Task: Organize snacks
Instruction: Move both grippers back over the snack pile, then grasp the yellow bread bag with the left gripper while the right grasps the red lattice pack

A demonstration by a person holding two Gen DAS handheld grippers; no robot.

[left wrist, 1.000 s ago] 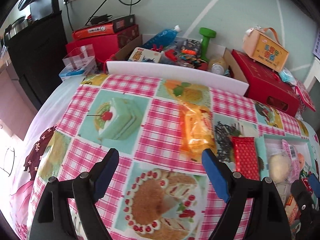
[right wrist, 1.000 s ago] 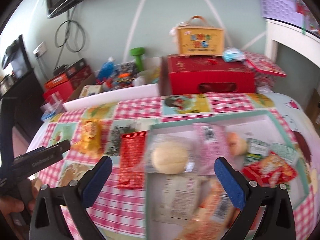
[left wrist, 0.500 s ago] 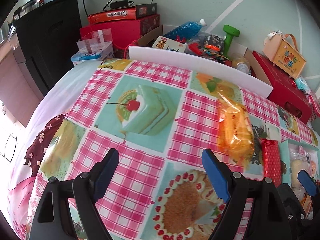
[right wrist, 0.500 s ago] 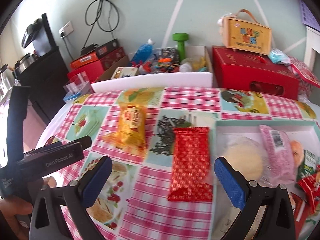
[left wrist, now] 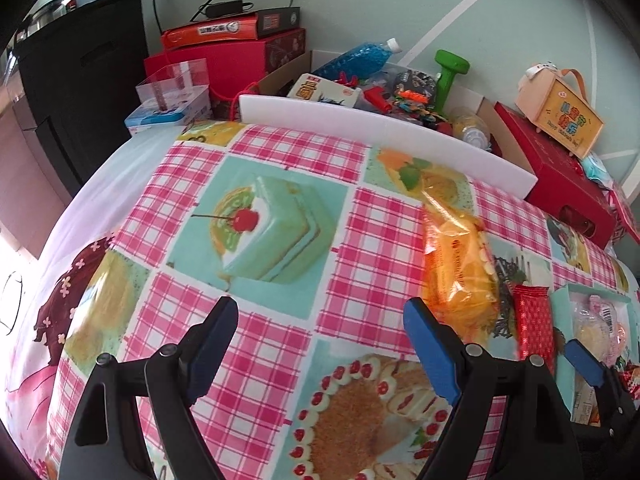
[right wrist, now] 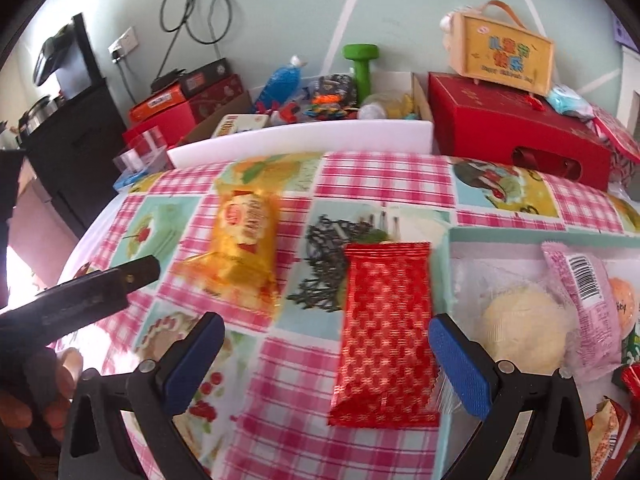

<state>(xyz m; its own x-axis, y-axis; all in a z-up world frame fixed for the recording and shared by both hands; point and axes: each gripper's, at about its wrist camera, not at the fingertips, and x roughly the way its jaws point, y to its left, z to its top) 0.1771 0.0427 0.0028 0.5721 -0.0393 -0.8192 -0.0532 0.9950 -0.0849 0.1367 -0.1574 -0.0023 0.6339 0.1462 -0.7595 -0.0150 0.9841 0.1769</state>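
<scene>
An orange snack bag point(right wrist: 244, 248) and a flat red snack packet point(right wrist: 386, 332) lie on the checked tablecloth. A teal-rimmed tray point(right wrist: 520, 236) at the right holds several snacks, among them a pale round bun point(right wrist: 520, 328) and a pink packet point(right wrist: 588, 296). My right gripper point(right wrist: 326, 356) is open and empty, low over the cloth, with the red packet between its jaws. My left gripper point(left wrist: 320, 344) is open and empty above bare cloth, left of the orange bag point(left wrist: 460, 268). The red packet point(left wrist: 534, 328) and the tray point(left wrist: 592, 292) also show in the left wrist view.
A white foam strip point(left wrist: 380, 132) edges the far side of the table. Behind it stand a cardboard box of toys point(left wrist: 380, 80), red gift boxes point(right wrist: 516, 136), a yellow carry case point(right wrist: 504, 48) and a black cabinet point(left wrist: 80, 80). The left gripper's body point(right wrist: 80, 296) shows at the right view's left.
My right gripper has swung left from above the tray to the red packet, which now lies between its jaws. My left gripper has shifted left, away from the orange bag.
</scene>
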